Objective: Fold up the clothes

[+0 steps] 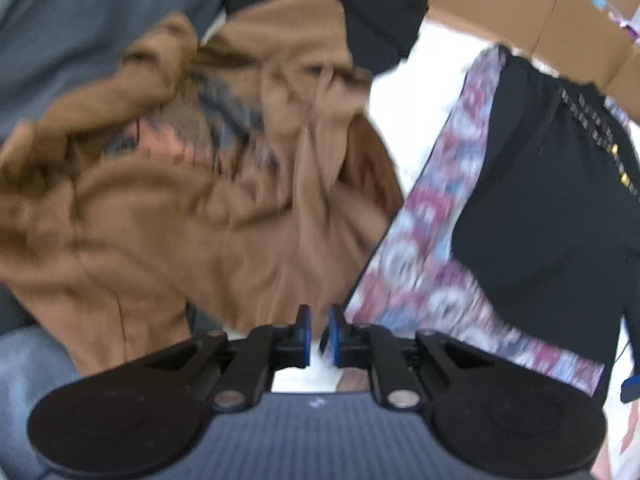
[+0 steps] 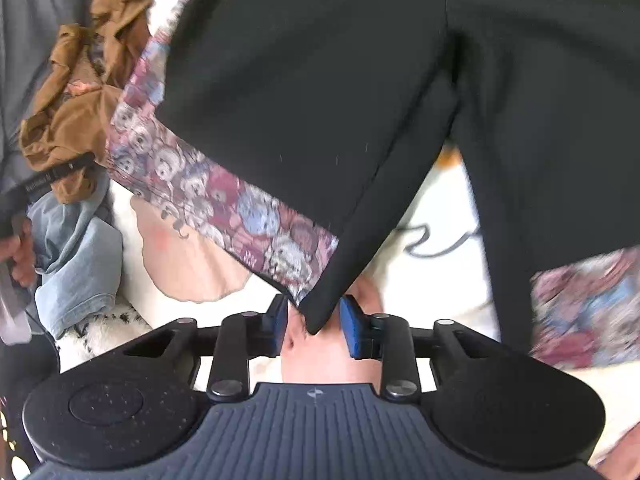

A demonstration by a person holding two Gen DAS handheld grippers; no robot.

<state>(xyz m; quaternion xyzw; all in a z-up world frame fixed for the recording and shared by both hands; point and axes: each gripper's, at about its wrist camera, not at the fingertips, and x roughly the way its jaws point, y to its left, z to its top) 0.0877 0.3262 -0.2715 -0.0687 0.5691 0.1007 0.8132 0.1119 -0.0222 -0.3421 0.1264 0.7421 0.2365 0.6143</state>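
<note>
A black garment [image 2: 340,80] with a patterned pink, blue and white band [image 2: 208,184] hangs in the right wrist view. Its bottom corner [image 2: 320,316] dips between the blue pads of my right gripper [image 2: 314,326], whose jaws stand apart around it. The same garment [image 1: 532,208] shows at the right of the left wrist view. My left gripper [image 1: 319,336] is nearly closed with a narrow gap and holds nothing; it hovers just below a crumpled brown garment [image 1: 208,184].
A white printed cover [image 2: 436,224] lies underneath. Grey fabric [image 1: 80,28] and another black garment [image 1: 380,8] lie at the back. Light blue jeans [image 2: 76,248] and a hand [image 2: 20,252] are at the left. Cardboard boxes [image 1: 540,12] stand behind.
</note>
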